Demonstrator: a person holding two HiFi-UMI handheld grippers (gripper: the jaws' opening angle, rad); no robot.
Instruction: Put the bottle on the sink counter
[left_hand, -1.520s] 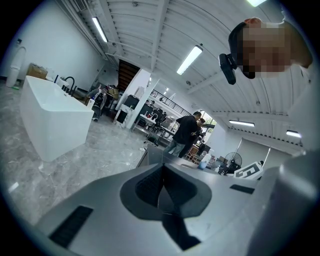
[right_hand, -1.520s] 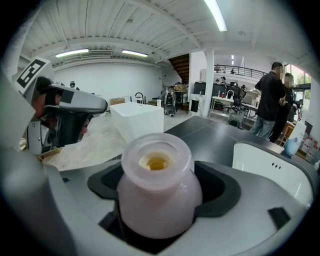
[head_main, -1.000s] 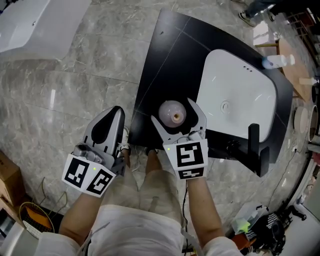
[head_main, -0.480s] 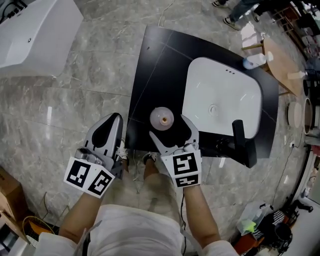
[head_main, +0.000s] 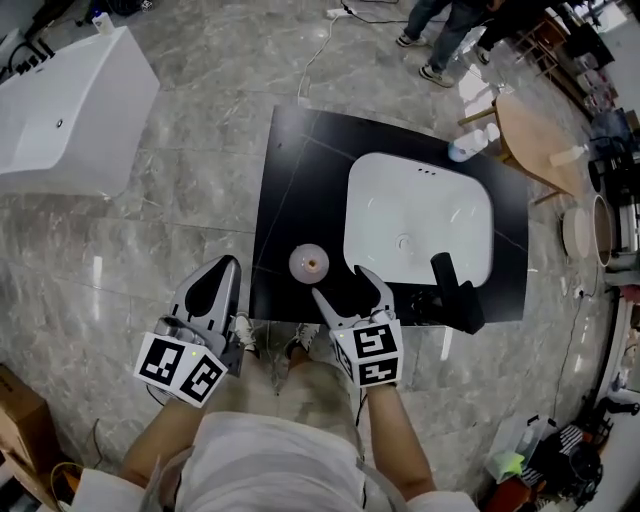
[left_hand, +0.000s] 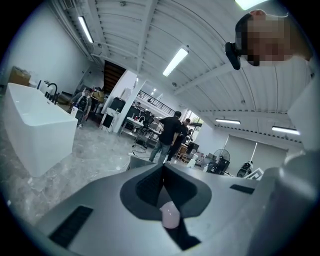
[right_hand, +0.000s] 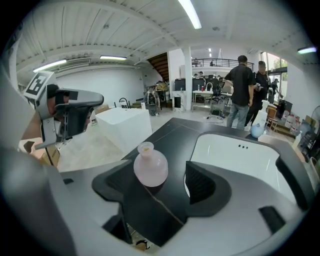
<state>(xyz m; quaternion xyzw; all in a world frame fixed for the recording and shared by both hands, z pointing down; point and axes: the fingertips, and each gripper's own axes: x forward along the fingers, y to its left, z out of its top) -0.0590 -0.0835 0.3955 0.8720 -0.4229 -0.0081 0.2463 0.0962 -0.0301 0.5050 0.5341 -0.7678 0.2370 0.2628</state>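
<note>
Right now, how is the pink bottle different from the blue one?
The pink bottle is pale pink; the blue bottle is light blue. The pink bottle stands near the front edge of the counter, left of the basin; the blue bottle sits beyond the basin's far side. Both look round-bellied with narrower tops.

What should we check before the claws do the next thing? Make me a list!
1. Bottle standing upright on the black counter: ok.
2. Right claw off the bottle: ok. It is open and has just been closing a little. The bottle is just ahead of it, and nothing is between its jaws.
3. Bottle out of the sink basin: ok, it stands beside it.
4. Left claw out of the way: ok, shut, off the counter's side.
5. Bottle's mouth stoppered: cannot tell.
</note>
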